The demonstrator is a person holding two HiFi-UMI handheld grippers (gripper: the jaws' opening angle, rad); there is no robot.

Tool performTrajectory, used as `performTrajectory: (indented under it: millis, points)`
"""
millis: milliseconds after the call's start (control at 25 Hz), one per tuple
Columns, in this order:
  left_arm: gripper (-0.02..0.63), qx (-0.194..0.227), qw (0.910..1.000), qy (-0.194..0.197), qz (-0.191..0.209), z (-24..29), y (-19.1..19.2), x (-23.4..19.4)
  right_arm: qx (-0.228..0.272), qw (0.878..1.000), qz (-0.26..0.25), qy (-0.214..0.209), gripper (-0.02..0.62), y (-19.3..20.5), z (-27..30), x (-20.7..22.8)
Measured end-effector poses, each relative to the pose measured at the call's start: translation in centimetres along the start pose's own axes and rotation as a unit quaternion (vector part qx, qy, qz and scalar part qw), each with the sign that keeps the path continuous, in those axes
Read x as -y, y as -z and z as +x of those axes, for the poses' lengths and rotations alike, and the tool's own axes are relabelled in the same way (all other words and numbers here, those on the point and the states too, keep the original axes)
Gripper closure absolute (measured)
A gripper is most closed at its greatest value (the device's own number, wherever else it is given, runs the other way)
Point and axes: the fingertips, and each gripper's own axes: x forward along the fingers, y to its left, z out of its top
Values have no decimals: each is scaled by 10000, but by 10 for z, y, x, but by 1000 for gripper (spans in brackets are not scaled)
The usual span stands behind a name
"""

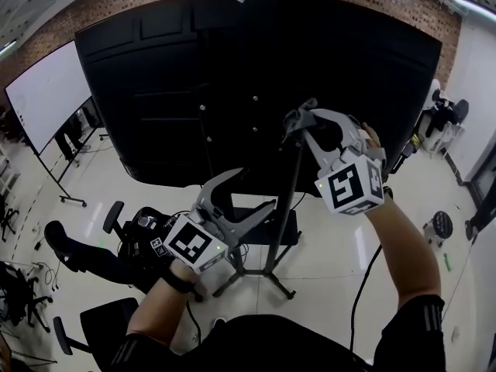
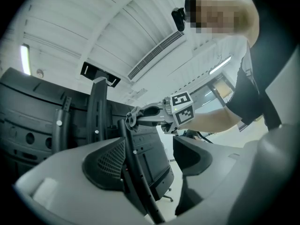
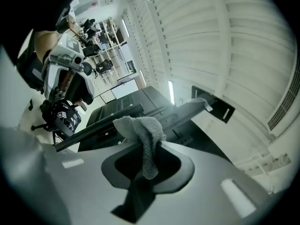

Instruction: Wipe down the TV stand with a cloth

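High on the thin black metal TV stand (image 1: 273, 258), just under the back of the big black flat TV (image 1: 194, 91), my right gripper (image 3: 151, 144) has its claw shut tight on a small grey fluffy cloth (image 3: 143, 125). The cloth hangs out of the tips. As far as I can tell, it rests against the stand's long pole (image 2: 142, 175). Lower down, my left gripper (image 2: 148, 139) has its claw apart. The pole runs between its two jaws, close to one pad, but the claw does not squeeze it.

I think the wiping is going on at the top of the pole. I see no dust or wet marks, so I cannot tell which parts are clean. My guess is that most of the job is left. That means the long part of the pole below the cloth, the black flat shelf (image 1: 291, 229) near the bottom, and the black legs (image 1: 283, 287) on the white floor.

Now I count. There is one cloth. There is one TV, and one stand with one pole and one shelf. I hold two grippers, one in each hand. One white board on wheels (image 1: 46, 91) stands off to the left. Two black office chairs (image 1: 89, 320) sit near my left side. One black cable (image 1: 359, 293) lies on the floor at my right.
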Motion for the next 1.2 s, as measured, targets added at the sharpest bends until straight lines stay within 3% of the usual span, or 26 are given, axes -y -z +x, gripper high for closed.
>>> performTrajectory:
  millis: [520, 760, 920, 1080, 1200]
  points:
    - [265, 63, 9995, -260, 165, -110, -15, -98, 151, 9981, -551, -228, 535, -123, 100, -64]
    - [265, 27, 9996, -287, 65, -135, -7, -128, -191, 9910, -1267, -399, 537, -156, 156, -92]
    - [265, 65, 9994, -328, -118, -150, 3, -149, -531, 9863, -1450, -586, 537, -162, 187, -104]
    - [265, 35, 9990, -375, -243, -160, 11, -163, -977, 9724, -2024, -627, 537, -164, 211, -110]
    - [265, 67, 9989, -332, -312, -165, 19, -166, -1462, 9490, -2696, -728, 537, -159, 228, -118]
